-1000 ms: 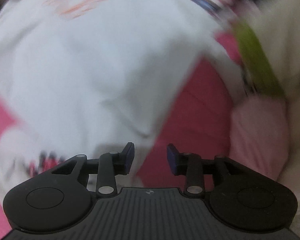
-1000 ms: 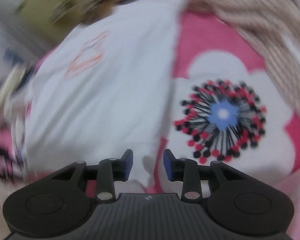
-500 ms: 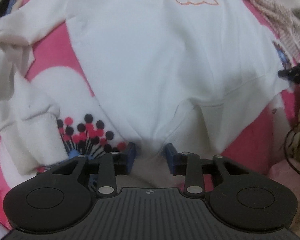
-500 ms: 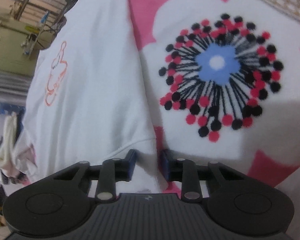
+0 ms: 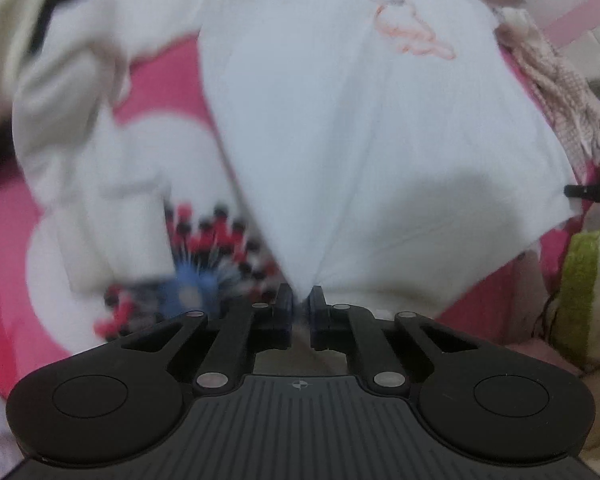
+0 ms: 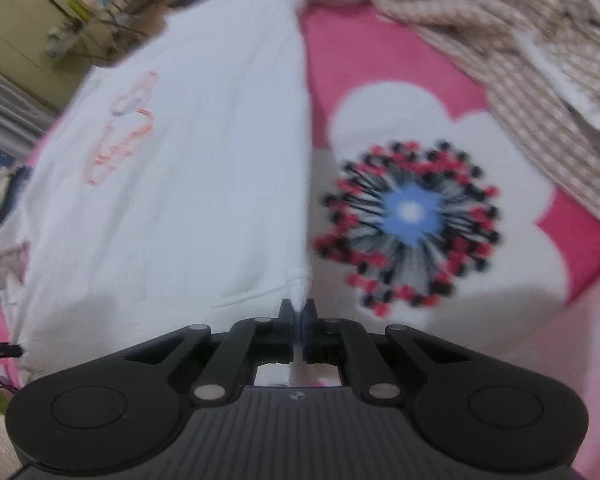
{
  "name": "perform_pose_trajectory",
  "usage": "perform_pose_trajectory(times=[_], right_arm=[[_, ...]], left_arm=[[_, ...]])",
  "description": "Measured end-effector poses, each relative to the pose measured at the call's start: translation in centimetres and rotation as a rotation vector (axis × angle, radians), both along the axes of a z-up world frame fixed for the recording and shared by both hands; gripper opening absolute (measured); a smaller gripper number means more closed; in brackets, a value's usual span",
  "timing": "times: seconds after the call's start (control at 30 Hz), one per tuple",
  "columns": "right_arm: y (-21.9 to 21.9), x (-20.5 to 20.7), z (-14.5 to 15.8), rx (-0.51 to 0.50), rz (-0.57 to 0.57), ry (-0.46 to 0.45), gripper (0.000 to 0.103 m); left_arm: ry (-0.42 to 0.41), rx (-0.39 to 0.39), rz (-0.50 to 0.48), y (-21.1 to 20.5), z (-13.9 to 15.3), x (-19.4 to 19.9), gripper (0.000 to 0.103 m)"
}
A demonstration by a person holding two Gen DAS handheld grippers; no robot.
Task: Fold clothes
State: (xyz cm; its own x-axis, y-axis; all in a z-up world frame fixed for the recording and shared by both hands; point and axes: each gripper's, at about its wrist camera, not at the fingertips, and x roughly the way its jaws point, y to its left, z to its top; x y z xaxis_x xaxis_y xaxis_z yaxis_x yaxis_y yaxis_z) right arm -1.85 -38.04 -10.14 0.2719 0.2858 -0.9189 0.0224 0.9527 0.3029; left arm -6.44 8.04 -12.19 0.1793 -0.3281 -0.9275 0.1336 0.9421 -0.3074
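Sweatshirt lies flat on the pink floral blanket, its length running away from you toward the collar; your left gripper is closing on one hem corner, right gripper pinching the other.

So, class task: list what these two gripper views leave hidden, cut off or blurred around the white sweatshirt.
- Sweatshirt print: left view, motion blur; unreadable.
- Its right sleeve: hidden or out of frame in both views.
- Collar: cut off by top edge, both views.
- Hem corners: covered by the left gripper and right gripper.
- Knitted cloth: right view, cut off.
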Motion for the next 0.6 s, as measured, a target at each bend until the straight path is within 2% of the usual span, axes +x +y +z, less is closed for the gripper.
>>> perform_pose_trajectory(times=[0.07, 0.17, 0.23, 0.33, 0.4, 0.43, 0.47, 0.53, 0.6], right_arm=[[-0.1, 0.3, 0.0, -0.035, 0.014, 0.015, 0.003], [0.3, 1.0, 2.7, -0.075, 0.050, -0.053, 0.003], [0.3, 1.6, 3.9, -0.146, 0.088, -0.072, 0.003], [0.2, 2.4, 1.0, -0.248, 0.164, 0.030, 0.003], [0.8, 2.3, -0.6, -0.334, 0.214, 0.040, 0.007], [1.1, 2.3, -1.4, -0.377, 0.239, 0.044, 0.016], [1.4, 2.1, -1.8, -0.425, 0.259, 0.041, 0.031], [2.0, 1.6, -0.8, -0.547, 0.285, 0.001, 0.034], [3.7, 1.1, 1.3, -0.646, 0.361, -0.075, 0.034]], left_arm=[[-0.007, -0.015, -0.037, -0.9, 0.2, -0.1, 0.006], [-0.046, -0.056, -0.113, -2.4, 1.5, -0.3, 0.006], [-0.053, -0.043, -0.197, -2.8, 1.6, -0.3, 0.006], [0.018, -0.028, -0.277, -3.9, -1.0, 0.1, 0.006], [0.034, -0.013, -0.312, -4.6, -2.1, 0.7, 0.007], [0.038, -0.005, -0.333, -5.1, -2.3, 0.9, 0.010], [0.036, 0.001, -0.351, -5.6, -2.3, 1.1, 0.014], [0.026, -0.003, -0.357, -5.0, -1.8, 0.4, 0.020], [0.030, -0.016, -0.329, -4.1, -1.4, 0.1, 0.021]])
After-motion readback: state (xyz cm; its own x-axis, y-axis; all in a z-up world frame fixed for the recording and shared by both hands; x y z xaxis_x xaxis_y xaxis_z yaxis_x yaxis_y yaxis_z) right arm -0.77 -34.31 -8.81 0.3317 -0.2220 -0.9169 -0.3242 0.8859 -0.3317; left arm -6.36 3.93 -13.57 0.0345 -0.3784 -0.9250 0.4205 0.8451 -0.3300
